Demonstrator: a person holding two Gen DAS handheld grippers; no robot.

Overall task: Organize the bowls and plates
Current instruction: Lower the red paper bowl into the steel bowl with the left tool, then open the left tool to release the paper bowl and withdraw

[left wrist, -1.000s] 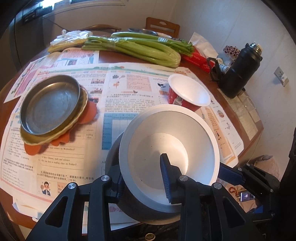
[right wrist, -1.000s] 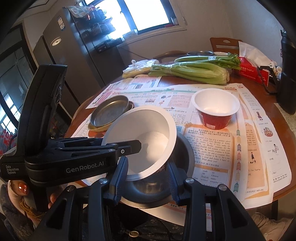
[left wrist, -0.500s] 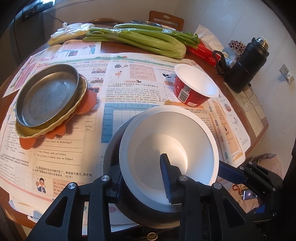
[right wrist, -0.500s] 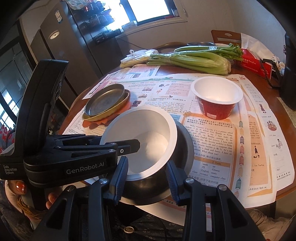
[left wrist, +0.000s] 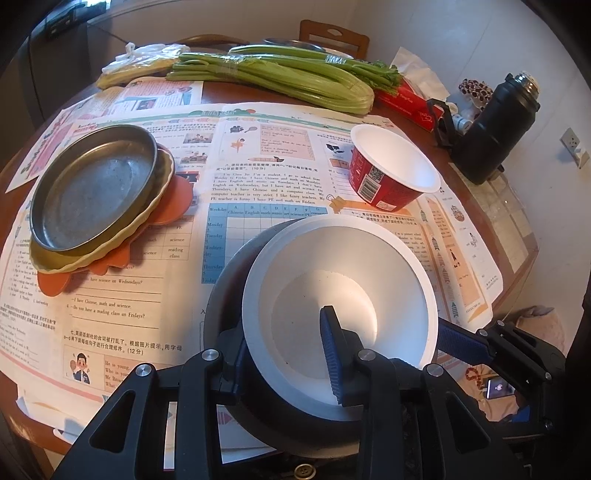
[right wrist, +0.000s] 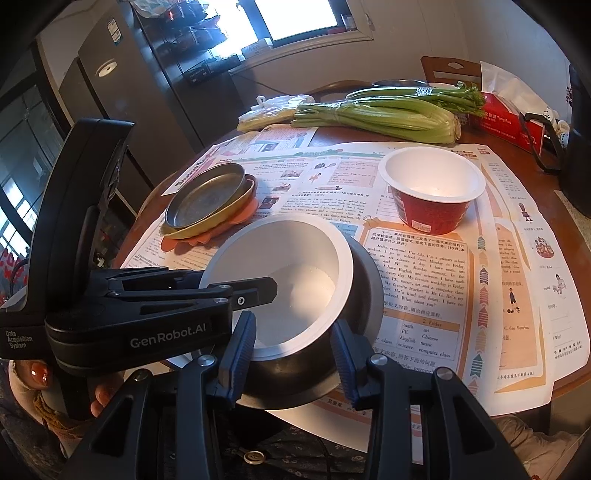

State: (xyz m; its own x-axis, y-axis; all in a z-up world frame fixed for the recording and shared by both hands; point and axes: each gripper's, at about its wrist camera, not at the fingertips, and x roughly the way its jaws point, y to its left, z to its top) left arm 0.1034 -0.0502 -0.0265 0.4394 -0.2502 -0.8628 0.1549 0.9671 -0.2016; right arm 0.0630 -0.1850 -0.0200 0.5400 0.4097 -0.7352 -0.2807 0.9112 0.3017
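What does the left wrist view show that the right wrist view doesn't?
Left wrist only: the whole black flask and a wall socket.
Right wrist only: the window, the fridge, and the body of the left hand-held gripper.
Both: white bowl nested in a dark bowl, the plate stack, red cup and celery.
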